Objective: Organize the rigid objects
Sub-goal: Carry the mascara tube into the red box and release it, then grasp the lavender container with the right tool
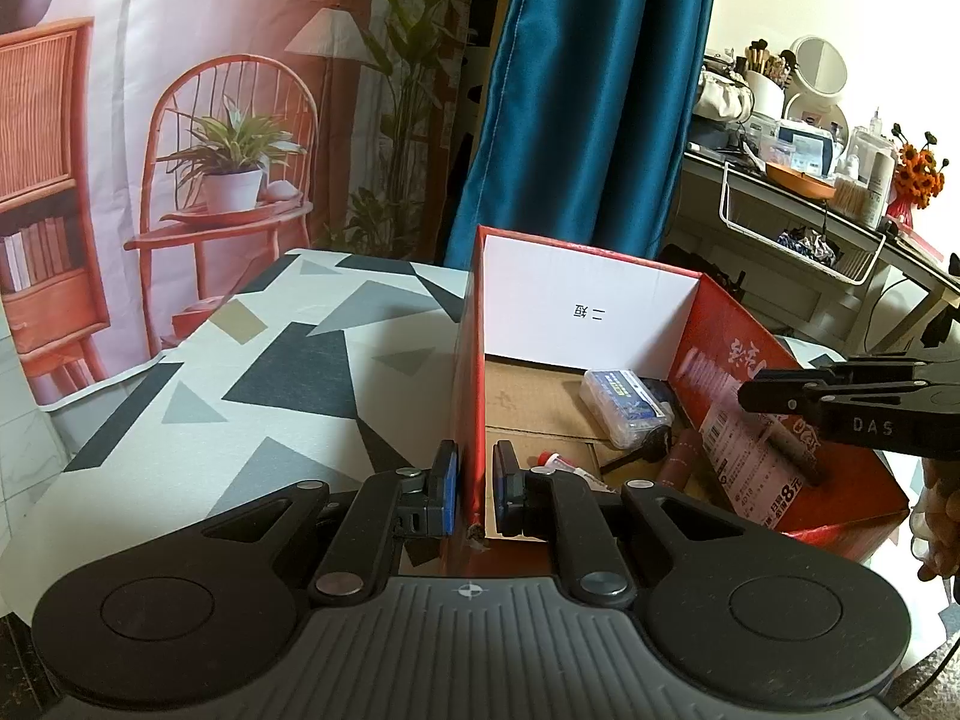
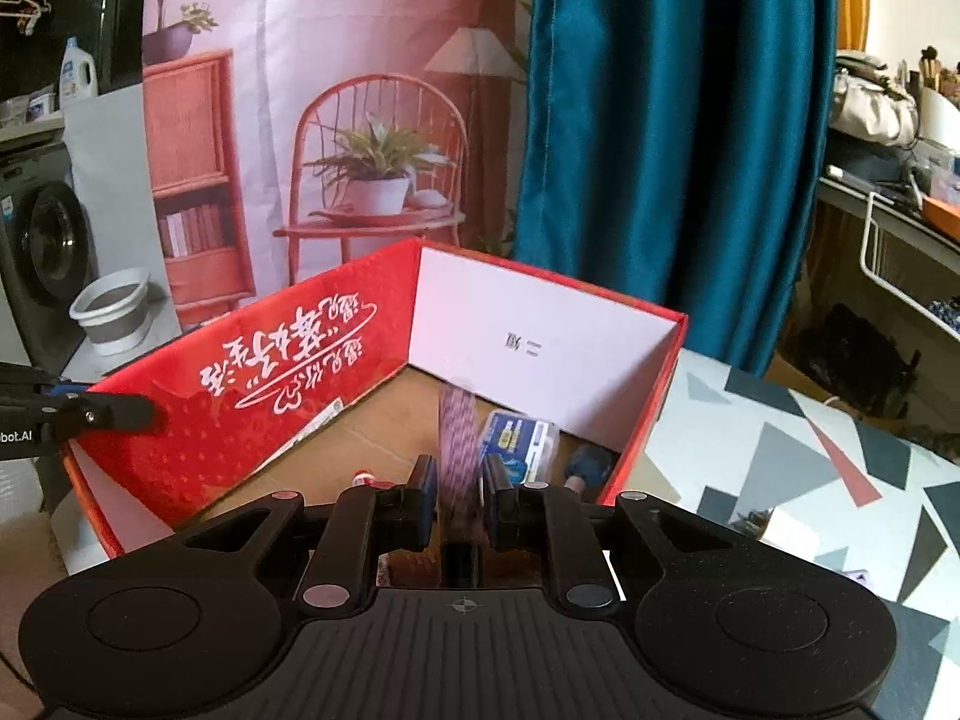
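**Left steadied box wall, right lowered patterned stick into box**

Left wrist view: left gripper (image 1: 476,489) had its two pads either side of the near-left wall of the red box (image 1: 714,324), jaws nearly shut on the thin cardboard, one pad outside, one inside. Judged as a brace so the box wouldn't slide on the patterned tablecloth (image 1: 270,372). Inside the box, on the brown floor: a clear plastic case (image 1: 627,405) with blue contents toward the far right corner, a small tube with a red cap (image 1: 561,463) near the middle, a dark cylinder (image 1: 681,455) to the right. The right gripper (image 1: 780,397) came in from the right, above the box's right wall; what it carried was hard to make out from here.

Right wrist view: right gripper (image 2: 459,489) was closed narrow on a flat pink-purple patterned stick (image 2: 457,444), which pointed forward and down into the box (image 2: 240,372). The stick was motion-blurred; its far end looked just beside the plastic case (image 2: 519,438), contact unclear. The red-capped tube (image 2: 364,476) lay to the left, a blue-ended item (image 2: 591,461) at the right wall. The left gripper (image 2: 129,414) showed at the far left on the box wall. Judged: stick about to be released inside, item not yet dropped.
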